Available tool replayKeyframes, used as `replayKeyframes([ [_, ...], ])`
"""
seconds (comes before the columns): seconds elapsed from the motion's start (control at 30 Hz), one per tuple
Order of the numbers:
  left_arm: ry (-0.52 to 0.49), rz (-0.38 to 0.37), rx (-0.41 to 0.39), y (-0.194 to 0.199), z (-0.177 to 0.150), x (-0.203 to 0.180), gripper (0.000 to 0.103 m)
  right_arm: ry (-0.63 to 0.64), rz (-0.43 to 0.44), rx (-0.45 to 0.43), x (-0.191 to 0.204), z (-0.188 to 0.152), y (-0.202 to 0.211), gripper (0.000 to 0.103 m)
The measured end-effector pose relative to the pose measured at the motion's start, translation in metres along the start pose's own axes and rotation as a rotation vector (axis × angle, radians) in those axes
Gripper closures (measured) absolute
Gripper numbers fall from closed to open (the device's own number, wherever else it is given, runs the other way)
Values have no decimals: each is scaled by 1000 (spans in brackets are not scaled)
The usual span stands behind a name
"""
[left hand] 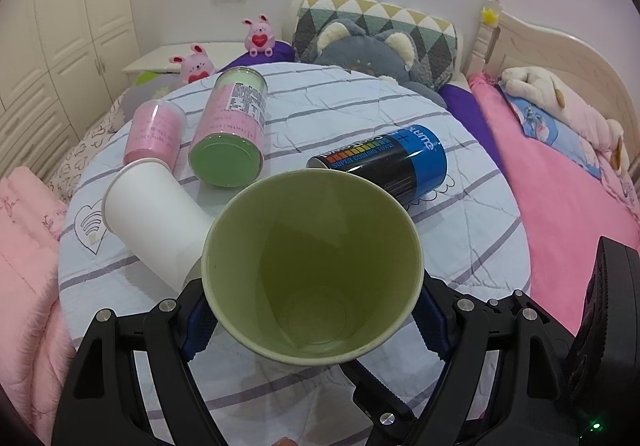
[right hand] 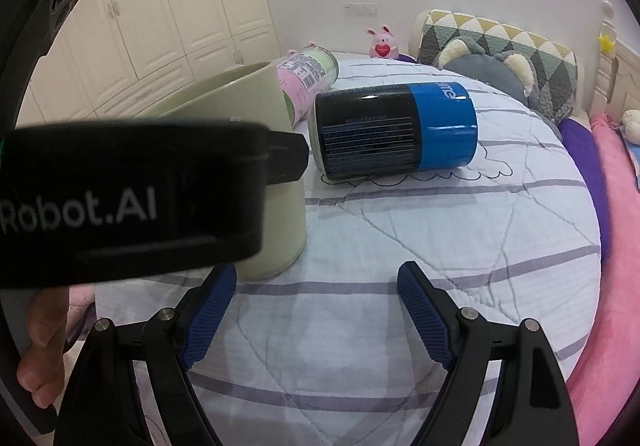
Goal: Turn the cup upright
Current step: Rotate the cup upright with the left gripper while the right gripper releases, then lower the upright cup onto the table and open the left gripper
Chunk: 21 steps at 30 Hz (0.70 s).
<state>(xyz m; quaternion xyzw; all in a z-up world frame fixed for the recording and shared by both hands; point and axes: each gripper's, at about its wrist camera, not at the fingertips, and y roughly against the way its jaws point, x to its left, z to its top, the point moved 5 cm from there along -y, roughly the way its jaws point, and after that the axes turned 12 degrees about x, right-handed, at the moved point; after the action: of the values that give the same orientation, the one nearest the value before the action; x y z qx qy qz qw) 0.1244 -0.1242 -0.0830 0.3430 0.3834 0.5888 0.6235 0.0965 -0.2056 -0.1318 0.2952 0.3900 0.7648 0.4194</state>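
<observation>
A pale green cup (left hand: 312,266) stands upright on the round quilted table (left hand: 460,246), mouth up and empty inside. My left gripper (left hand: 316,322) is shut on the green cup, a blue pad on each side of its wall. In the right wrist view the same cup (right hand: 276,213) stands at the left, partly hidden by the black body of the left gripper. My right gripper (right hand: 316,314) is open and empty, low over the table just right of the cup.
A white cup (left hand: 156,221) lies on its side left of the green cup. A pink can (left hand: 154,133), a pink-and-green can (left hand: 232,133) and a black-and-blue can (left hand: 396,161) lie behind. Soft toys and pillows ring the far edge; pink bedding lies right.
</observation>
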Motion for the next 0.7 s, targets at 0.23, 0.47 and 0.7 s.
replayKeyframes([
  [0.23,4,-1,3,-1,-1,0,15,-3,-3,12,4,-4,3,19],
  [0.47,11,-4,2,5,-5,4,4,-1,-9,5,13,-7,12,19],
  [0.7,8,-4,-20,20,-11,8,0,8,-30,-2,20,-5,20,19],
])
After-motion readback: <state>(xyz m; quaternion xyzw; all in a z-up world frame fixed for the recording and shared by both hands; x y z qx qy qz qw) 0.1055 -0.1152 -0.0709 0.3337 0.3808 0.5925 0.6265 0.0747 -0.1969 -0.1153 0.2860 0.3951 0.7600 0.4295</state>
